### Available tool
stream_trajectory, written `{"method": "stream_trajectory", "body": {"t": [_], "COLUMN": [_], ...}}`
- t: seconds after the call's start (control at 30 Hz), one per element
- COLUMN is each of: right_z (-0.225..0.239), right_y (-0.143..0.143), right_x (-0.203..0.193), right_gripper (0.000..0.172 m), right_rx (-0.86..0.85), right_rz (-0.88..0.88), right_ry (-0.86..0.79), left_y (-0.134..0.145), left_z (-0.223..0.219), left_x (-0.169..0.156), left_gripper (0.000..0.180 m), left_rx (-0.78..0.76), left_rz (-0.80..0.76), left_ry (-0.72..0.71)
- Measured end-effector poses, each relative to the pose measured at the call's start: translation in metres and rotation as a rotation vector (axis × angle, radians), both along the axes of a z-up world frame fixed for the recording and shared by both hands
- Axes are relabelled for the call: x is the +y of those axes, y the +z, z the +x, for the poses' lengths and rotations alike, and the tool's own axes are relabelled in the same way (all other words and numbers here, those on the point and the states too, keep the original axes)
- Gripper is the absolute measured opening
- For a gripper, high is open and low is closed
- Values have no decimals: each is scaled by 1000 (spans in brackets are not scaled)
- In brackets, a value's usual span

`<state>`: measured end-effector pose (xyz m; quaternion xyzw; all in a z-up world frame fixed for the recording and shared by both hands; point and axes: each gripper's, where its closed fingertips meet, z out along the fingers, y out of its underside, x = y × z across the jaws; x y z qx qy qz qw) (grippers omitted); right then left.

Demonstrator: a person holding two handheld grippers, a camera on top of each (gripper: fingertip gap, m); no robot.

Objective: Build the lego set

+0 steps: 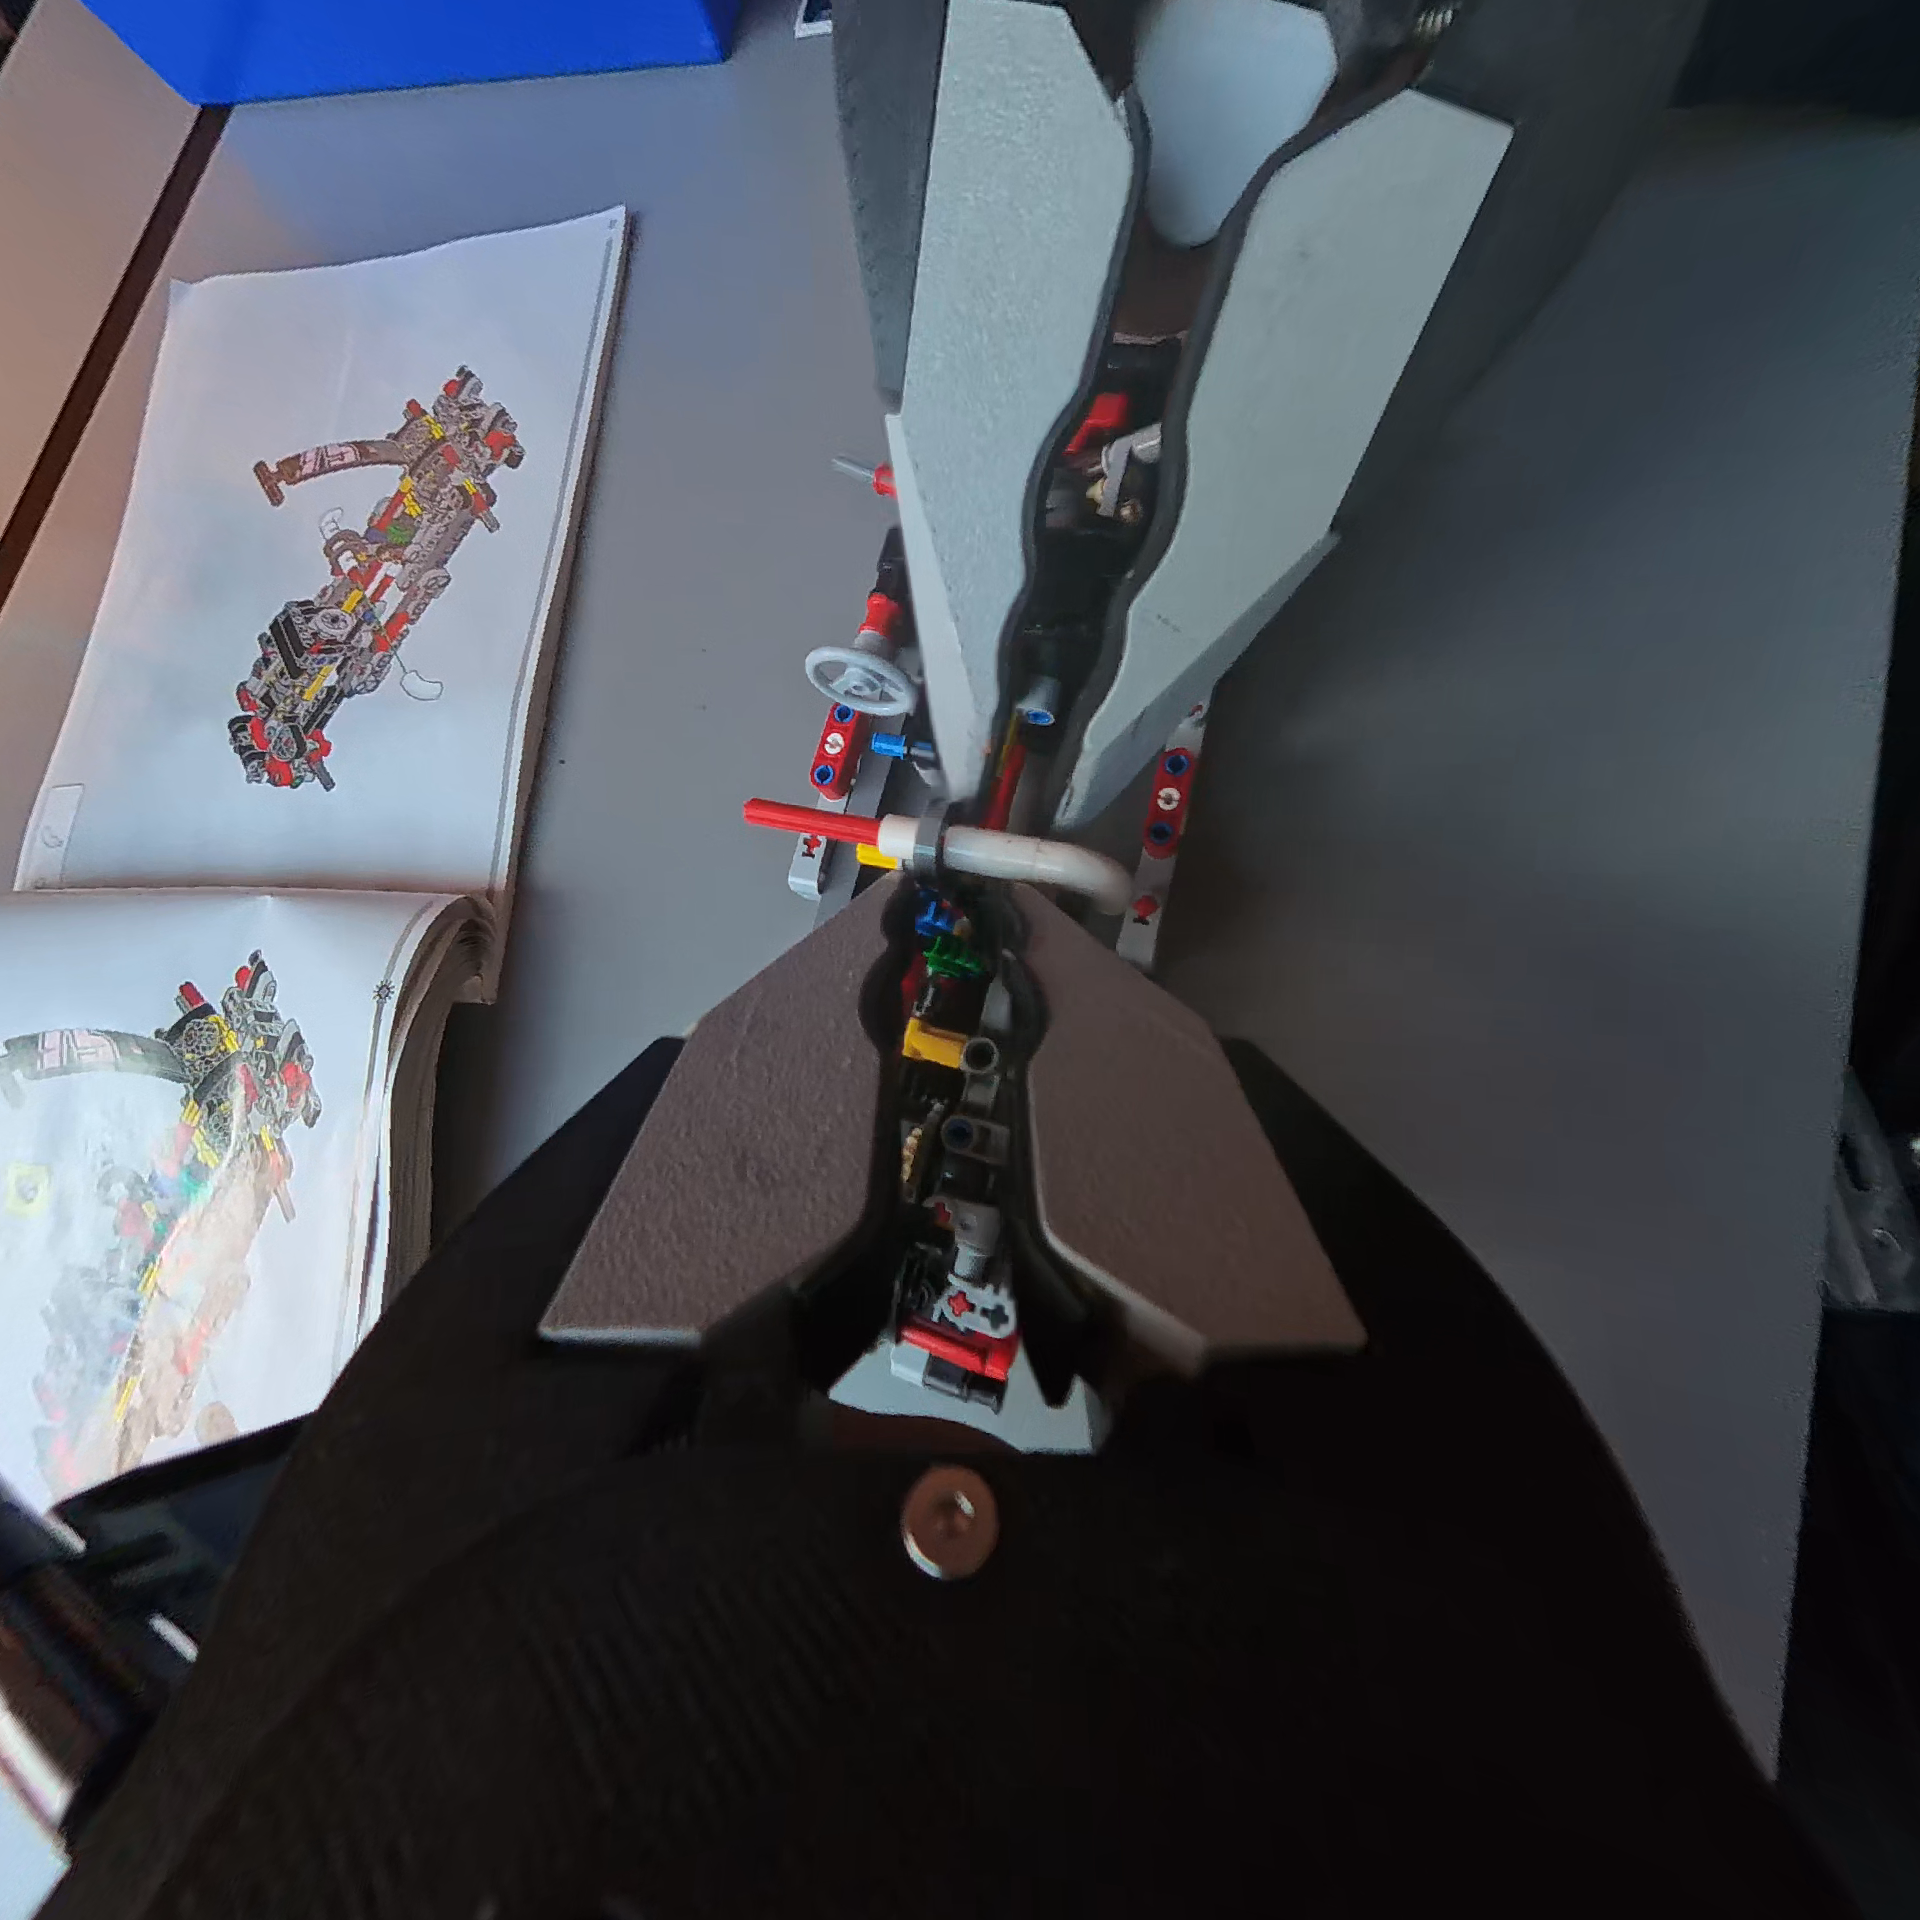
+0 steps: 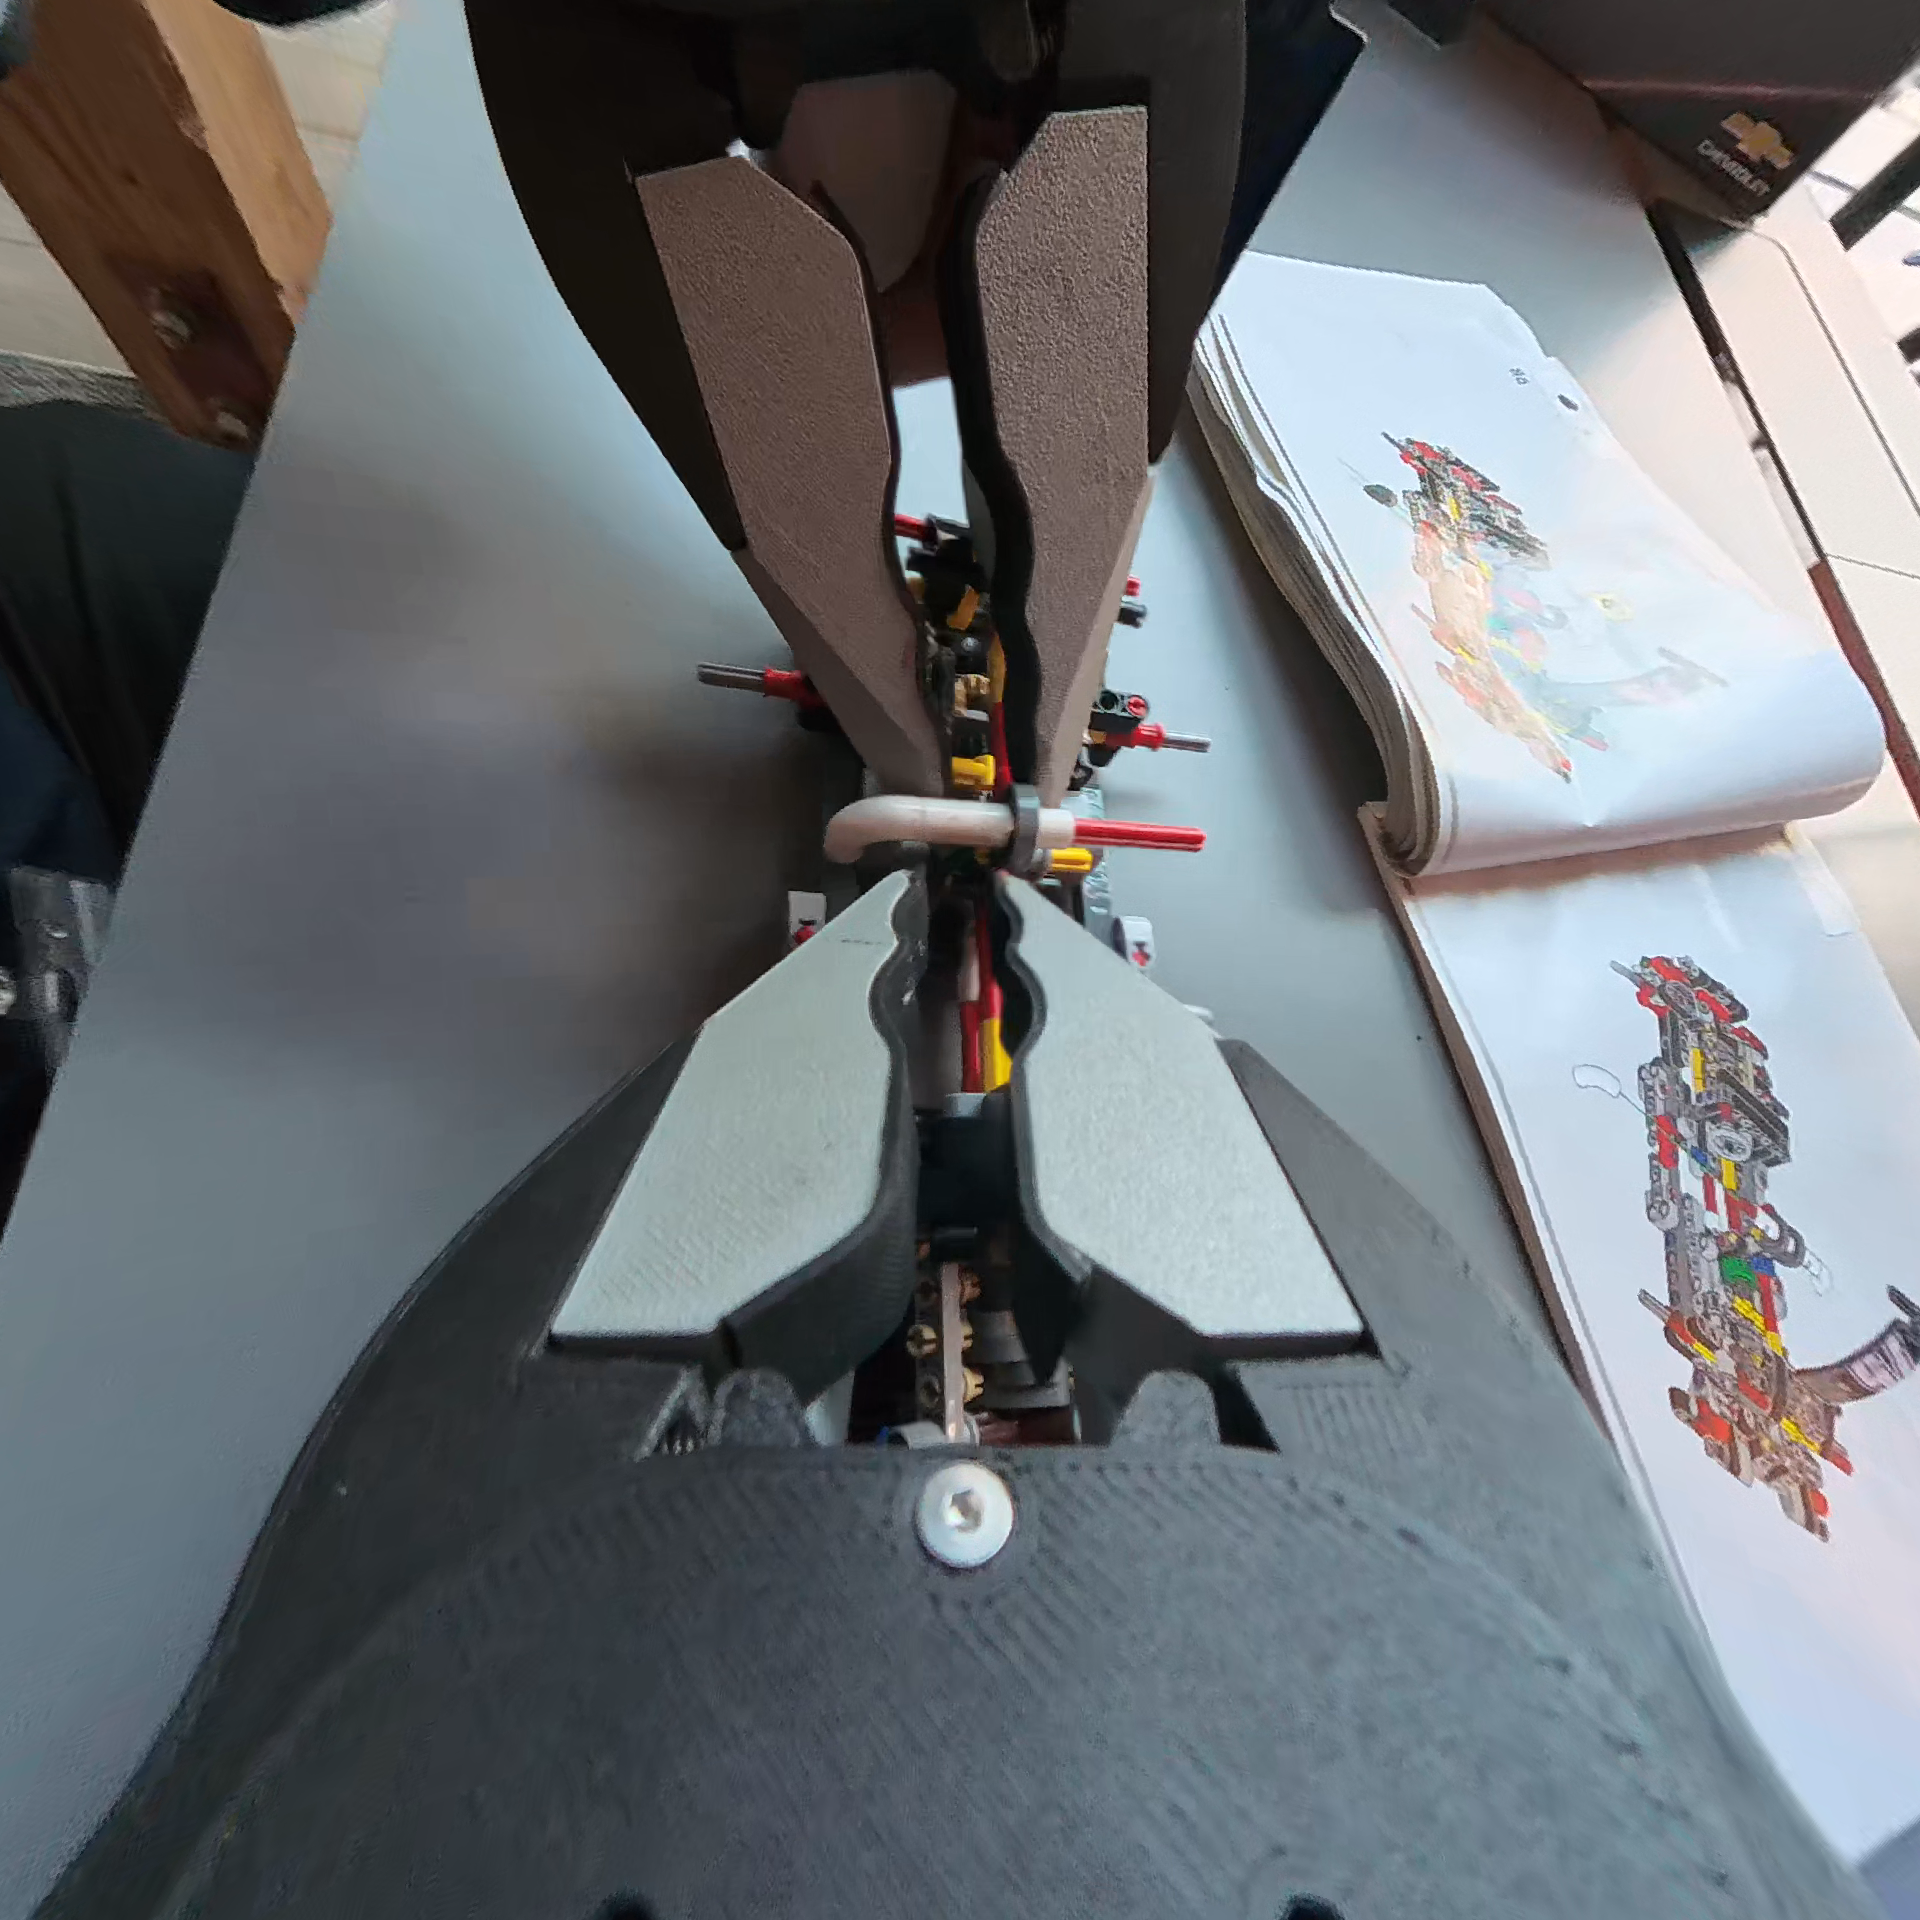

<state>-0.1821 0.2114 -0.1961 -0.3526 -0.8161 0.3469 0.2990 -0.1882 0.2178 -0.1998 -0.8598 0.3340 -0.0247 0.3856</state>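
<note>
A white curved tube (image 1: 1008, 847) carries a red axle (image 1: 810, 821) and a grey ring (image 1: 925, 844). It lies crosswise above a long brick-built model (image 1: 836, 743) on the grey table (image 1: 675, 416). My left gripper (image 1: 961, 899), with brown pads, has its jaws nearly together, and the grey ring sits at the mouth of its tips. My right gripper (image 2: 961, 888), with grey pads, comes from the opposite side with its jaws narrow. Its tips stop just short of the tube (image 2: 935, 821). Each gripper also shows in the other's view: the right (image 1: 1008, 816), the left (image 2: 992, 795). The model runs under both.
An open instruction book (image 1: 312, 540) lies left of the model and shows on the right in the right wrist view (image 2: 1558, 644). A grey steering wheel (image 1: 860, 677) sticks up from the model. A blue box (image 1: 416, 42), a dark carton (image 2: 1745, 125) and a wooden block (image 2: 135, 208) stand at the edges. Both grippers' tips are close together, under 4 cm apart.
</note>
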Motion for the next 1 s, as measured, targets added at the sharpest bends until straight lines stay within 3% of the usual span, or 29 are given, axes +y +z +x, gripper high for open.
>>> {"method": "stream_trajectory", "body": {"t": [0.17,0.27,0.43,0.57,0.73,0.83,0.93,1.0], "right_z": [-1,-1,-1,20,37,37,38,39], "right_y": [-3,1,18,32,12,-3,-7,-6], "right_x": [10,18,34,6,-13,-22,-26,-23], "right_gripper": [11,14,25,38,29,27,26,24], "right_rx": [-9,12,67,101,117,86,77,90], "right_rz": [1,4,-127,-351,-228,-196,-192,-189], "right_ry": [-27,-73,-273,-287,-375,-410,-412,-424], "left_y": [-1,-1,18,24,24,24,25,19], "left_z": [-3,-11,-11,-15,-10,-8,8,10], "left_x": [2,4,-4,-8,-9,-12,-19,-19], "left_gripper": [15,27,27,28,31,30,26,26], "left_rx": [2,38,-14,25,20,-89,-398,-519], "left_rz": [-7,-38,-14,10,12,-10,-59,-92], "left_ry": [-8,18,40,36,73,212,299,350]}}
